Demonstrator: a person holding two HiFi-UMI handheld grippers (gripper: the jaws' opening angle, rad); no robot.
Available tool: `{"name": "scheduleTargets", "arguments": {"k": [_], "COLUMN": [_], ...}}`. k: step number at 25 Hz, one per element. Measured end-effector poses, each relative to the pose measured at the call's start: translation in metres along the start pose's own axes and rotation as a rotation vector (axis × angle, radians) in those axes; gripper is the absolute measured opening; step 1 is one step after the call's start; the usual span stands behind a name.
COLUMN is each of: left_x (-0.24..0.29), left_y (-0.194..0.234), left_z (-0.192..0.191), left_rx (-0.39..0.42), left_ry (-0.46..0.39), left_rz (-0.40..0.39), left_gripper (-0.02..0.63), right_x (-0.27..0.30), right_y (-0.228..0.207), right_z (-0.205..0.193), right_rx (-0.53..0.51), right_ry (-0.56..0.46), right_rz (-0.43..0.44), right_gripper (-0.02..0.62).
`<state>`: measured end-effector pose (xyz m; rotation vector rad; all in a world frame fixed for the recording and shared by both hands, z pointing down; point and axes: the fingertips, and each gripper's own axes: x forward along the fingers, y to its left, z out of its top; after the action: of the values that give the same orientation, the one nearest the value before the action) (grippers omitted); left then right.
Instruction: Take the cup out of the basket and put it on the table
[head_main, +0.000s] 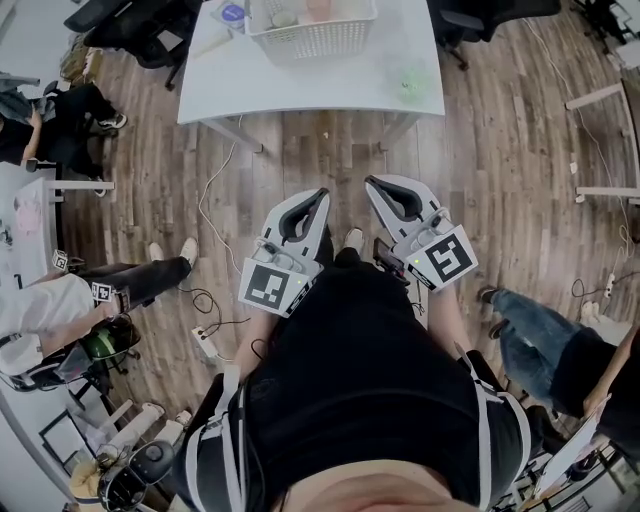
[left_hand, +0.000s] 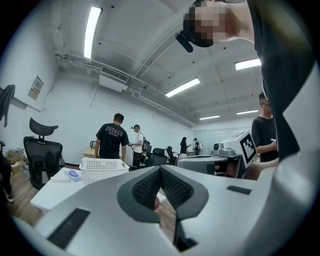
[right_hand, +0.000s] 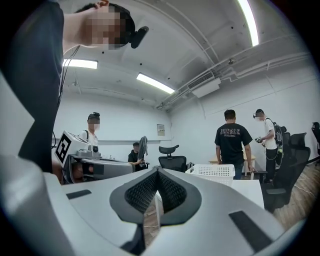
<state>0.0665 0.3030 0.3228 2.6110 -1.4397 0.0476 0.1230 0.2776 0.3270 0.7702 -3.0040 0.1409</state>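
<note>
Left tongs (head_main: 322, 193) and right tongs (head_main: 370, 183) both clenched, empty, side by side close to the body, tips toward the far worktop (head_main: 300, 92). White basket (head_main: 312, 40) at the worktop's far edge, well apart from both tongs. Pinkish cup (head_main: 320, 8) inside basket, cut off by frame edge. Green item (head_main: 412, 82) right of basket.

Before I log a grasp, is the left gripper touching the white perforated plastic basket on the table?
Apart. The head view shows the left gripper at the person's waist, wooden floor lying between it and the white table bearing the basket.
</note>
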Motion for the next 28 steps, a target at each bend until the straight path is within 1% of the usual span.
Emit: {"name": "scheduleTargets", "arguments": {"k": [3, 8, 15, 22, 25, 28], "left_x": [0.006, 0.024, 0.033, 0.040, 0.044, 0.047], "left_y": [0.015, 0.041, 0.082, 0.129, 0.149, 0.166], "left_z": [-0.001, 0.007, 0.018, 0.025, 0.028, 0.028], "left_rx": [-0.011, 0.004, 0.017, 0.013, 0.011, 0.017], "left_ry": [-0.011, -0.015, -0.013, -0.016, 0.000, -0.011], "left_rz": [-0.004, -0.049, -0.070, -0.078, -0.072, -0.092], "left_gripper": [0.018, 0.020, 0.020, 0.018, 0.018, 0.018], "right_x": [0.010, 0.033, 0.075, 0.121, 0.139, 0.156], "right_y": [-0.005, -0.018, -0.032, -0.043, -0.047, -0.052], "right_z": [0.002, 0.007, 0.025, 0.034, 0.034, 0.035], "right_rx": [-0.013, -0.036, 0.022, 0.009, 0.008, 0.008], "right_ry": [0.004, 0.019, -0.038, -0.031, -0.024, -0.022], "right_rz": [-0.009, -0.047, -0.037, -0.046, -0.055, -0.071], "right_gripper": [0.018, 0.019, 0.018, 0.018, 0.018, 0.018]}}
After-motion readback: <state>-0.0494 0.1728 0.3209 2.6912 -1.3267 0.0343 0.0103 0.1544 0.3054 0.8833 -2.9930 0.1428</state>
